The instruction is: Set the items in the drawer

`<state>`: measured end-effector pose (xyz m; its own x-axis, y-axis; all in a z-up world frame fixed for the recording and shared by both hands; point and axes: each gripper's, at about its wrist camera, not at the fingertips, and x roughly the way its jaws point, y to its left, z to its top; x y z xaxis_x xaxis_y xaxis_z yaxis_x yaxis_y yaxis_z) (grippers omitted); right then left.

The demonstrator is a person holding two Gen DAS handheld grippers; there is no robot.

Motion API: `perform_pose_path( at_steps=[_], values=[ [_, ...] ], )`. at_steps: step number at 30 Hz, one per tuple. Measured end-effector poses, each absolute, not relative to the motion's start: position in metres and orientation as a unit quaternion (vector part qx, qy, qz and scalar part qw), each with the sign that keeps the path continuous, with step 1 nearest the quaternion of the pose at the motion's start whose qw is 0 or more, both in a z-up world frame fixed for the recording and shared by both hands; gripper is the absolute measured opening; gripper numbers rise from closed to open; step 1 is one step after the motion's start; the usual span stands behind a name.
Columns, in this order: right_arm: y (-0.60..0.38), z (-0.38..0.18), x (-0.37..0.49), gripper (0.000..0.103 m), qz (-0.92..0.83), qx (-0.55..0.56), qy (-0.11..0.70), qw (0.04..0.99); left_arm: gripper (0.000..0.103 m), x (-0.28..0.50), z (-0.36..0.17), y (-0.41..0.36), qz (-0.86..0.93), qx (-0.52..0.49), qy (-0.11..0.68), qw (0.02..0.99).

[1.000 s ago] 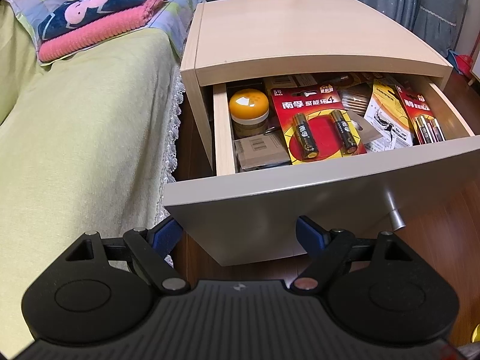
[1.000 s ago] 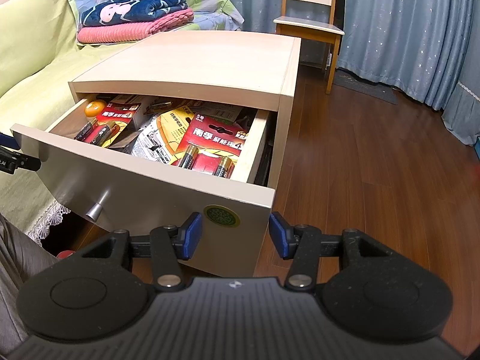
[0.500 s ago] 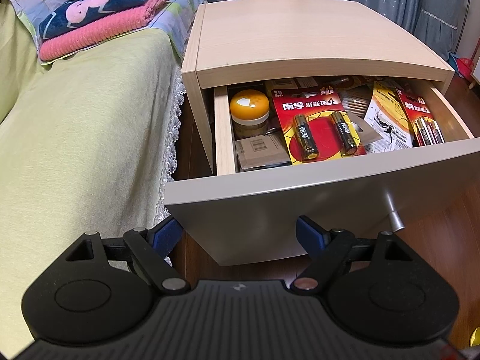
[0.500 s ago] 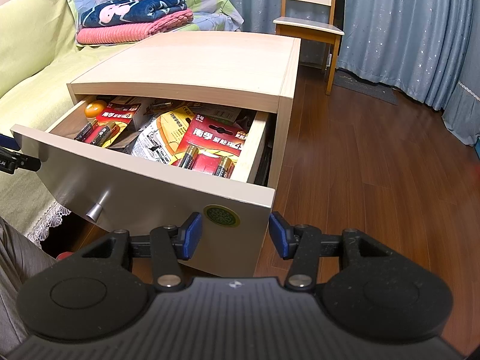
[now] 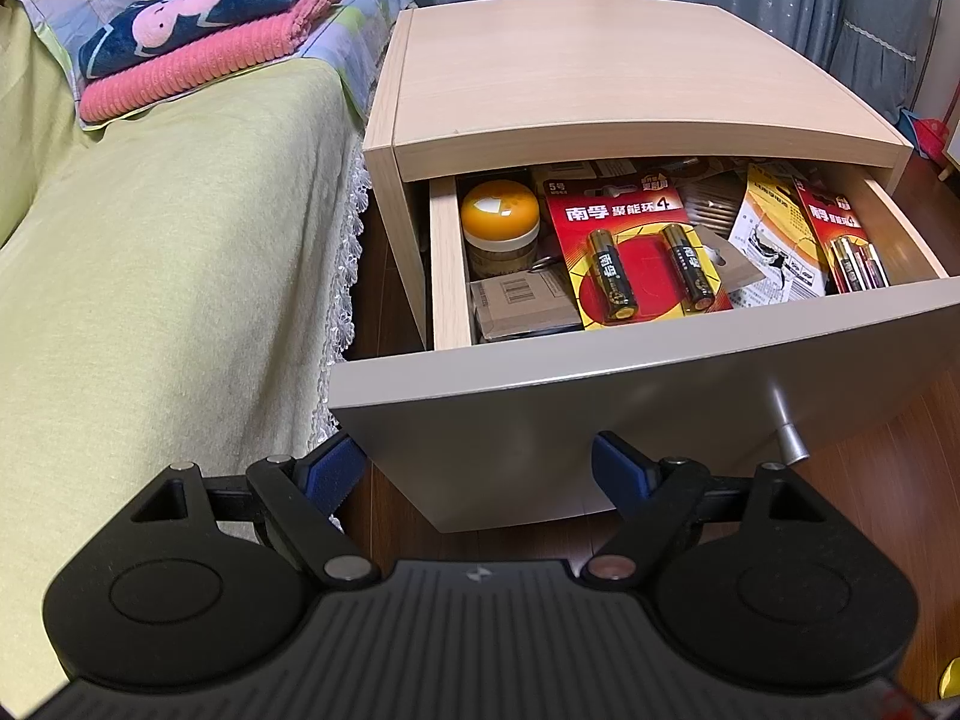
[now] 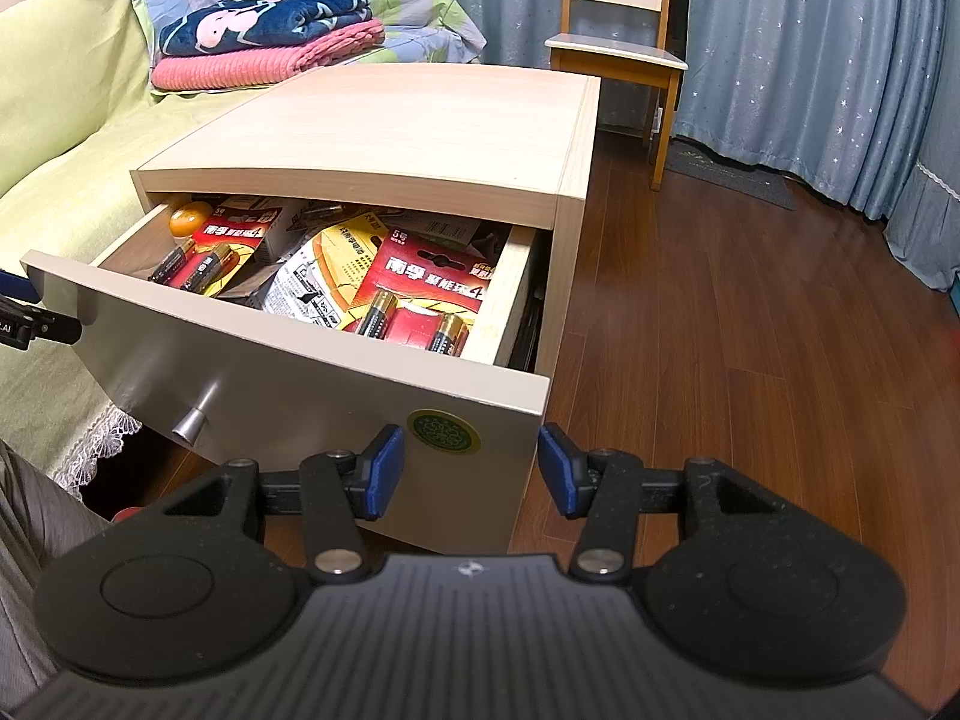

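The nightstand's drawer point(image 5: 600, 396) point(image 6: 288, 384) is pulled out and holds red battery packs point(image 5: 636, 252) point(image 6: 426, 294), a jar with an orange lid point(image 5: 498, 222), a yellow-and-white packet point(image 6: 318, 276) and a brown cardboard box point(image 5: 522, 303). My left gripper point(image 5: 477, 474) is open and empty, low in front of the drawer's left corner. My right gripper point(image 6: 471, 471) is open and empty in front of the drawer's right corner, near a round green sticker point(image 6: 444, 432). A metal knob point(image 5: 789, 432) point(image 6: 192, 420) sticks out of the drawer front.
A bed with a green cover point(image 5: 150, 300) stands left of the nightstand, with folded pink and blue blankets point(image 5: 204, 48) on it. A wooden chair point(image 6: 618, 54) and blue curtains point(image 6: 810, 60) are behind. Wooden floor point(image 6: 750, 330) lies to the right. A person's grey-clad leg point(image 6: 36, 516) is at lower left.
Both grippers have stayed open. The left view has shifted slightly; the drawer and its contents are unchanged.
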<state>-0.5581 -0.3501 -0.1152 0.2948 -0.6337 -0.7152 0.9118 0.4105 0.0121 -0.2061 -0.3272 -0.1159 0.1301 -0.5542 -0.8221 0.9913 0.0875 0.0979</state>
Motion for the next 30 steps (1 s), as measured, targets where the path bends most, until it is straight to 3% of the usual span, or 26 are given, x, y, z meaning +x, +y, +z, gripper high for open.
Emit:
perform_pose_path(
  at_steps=[30],
  values=[
    [-0.3552, -0.1158, -0.5573, 0.046, -0.501, 0.217, 0.320, 0.774, 0.082, -0.2042, -0.1165, -0.3279, -0.580, 0.337, 0.318, 0.670]
  ],
)
